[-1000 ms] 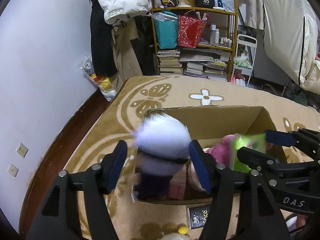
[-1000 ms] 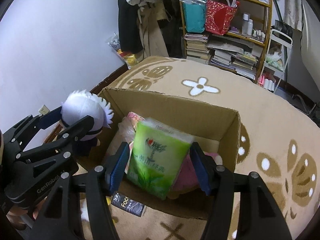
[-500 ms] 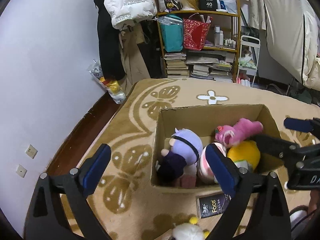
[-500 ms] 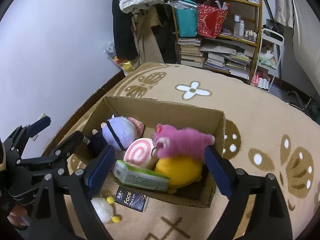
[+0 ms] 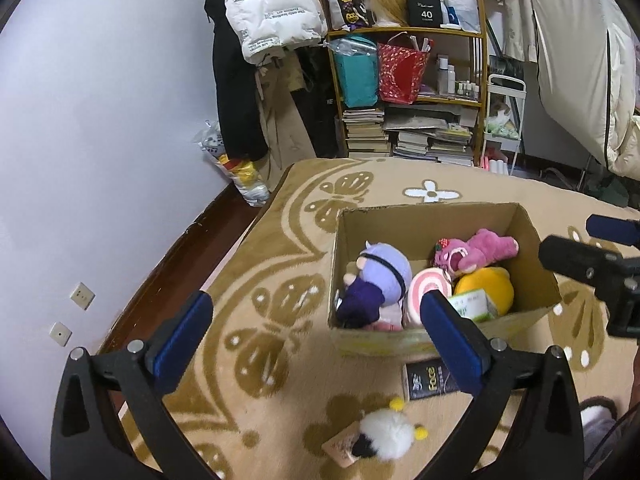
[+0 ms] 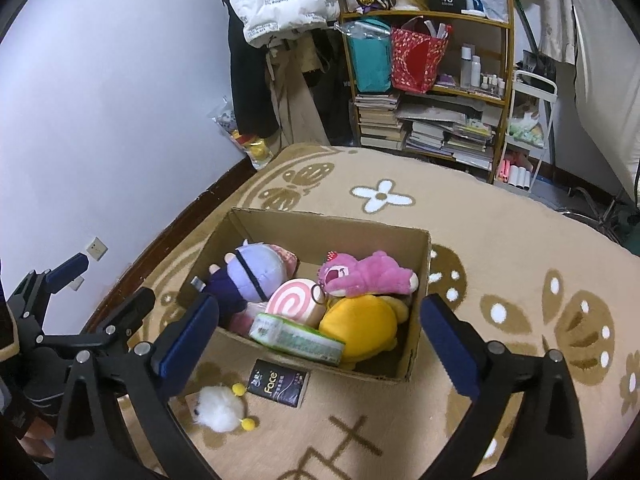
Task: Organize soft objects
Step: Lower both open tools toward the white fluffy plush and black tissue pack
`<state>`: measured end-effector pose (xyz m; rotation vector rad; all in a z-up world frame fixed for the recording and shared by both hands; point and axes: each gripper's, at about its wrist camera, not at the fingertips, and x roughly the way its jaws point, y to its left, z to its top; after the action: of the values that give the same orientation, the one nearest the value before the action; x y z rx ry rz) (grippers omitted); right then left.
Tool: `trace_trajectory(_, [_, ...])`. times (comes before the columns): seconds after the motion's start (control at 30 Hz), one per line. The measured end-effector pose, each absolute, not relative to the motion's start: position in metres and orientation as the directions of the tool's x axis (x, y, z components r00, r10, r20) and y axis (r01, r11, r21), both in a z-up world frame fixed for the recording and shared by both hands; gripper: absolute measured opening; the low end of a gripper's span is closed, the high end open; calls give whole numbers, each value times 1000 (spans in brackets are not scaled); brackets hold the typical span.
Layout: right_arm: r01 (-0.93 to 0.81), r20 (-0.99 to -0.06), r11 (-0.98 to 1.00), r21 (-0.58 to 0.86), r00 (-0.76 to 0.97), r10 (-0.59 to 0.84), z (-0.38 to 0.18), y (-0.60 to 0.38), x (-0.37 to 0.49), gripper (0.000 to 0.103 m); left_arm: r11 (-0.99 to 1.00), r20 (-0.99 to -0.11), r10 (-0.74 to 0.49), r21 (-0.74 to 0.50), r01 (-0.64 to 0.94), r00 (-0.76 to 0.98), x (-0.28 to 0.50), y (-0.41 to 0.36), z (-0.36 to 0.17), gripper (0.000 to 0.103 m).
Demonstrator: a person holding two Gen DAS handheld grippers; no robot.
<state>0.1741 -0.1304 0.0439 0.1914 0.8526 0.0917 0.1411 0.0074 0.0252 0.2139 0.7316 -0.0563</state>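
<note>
An open cardboard box stands on the rug. It holds a purple-headed doll, a pink bear, a pink swirl cushion, a yellow plush and a green tissue pack. A white fluffy toy and a black "Face" tissue pack lie on the rug in front of the box. My left gripper is open and empty, above the rug left of the box. My right gripper is open and empty above the box's near side.
A shelf with books, bags and bottles stands against the far wall beside hanging coats. A white cart is to its right. The wall and dark floor strip border the rug on the left.
Both grippers let go of their loads: the doll and the green tissue pack now lie in the box. Both grippers opened wide and pulled back and up.
</note>
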Motion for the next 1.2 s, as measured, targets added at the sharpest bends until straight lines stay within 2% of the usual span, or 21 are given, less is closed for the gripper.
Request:
trace_trajectory(0.3, [-13,-729,973,231,660,182,38,-122,150,103,983,-694,40,158,98,719,112,26,15,102])
trace_trajectory(1.2, [2,-807,932,363,501,313,-58,-101,158,103,975,-845,36,147,167,533,115,21,-70,102])
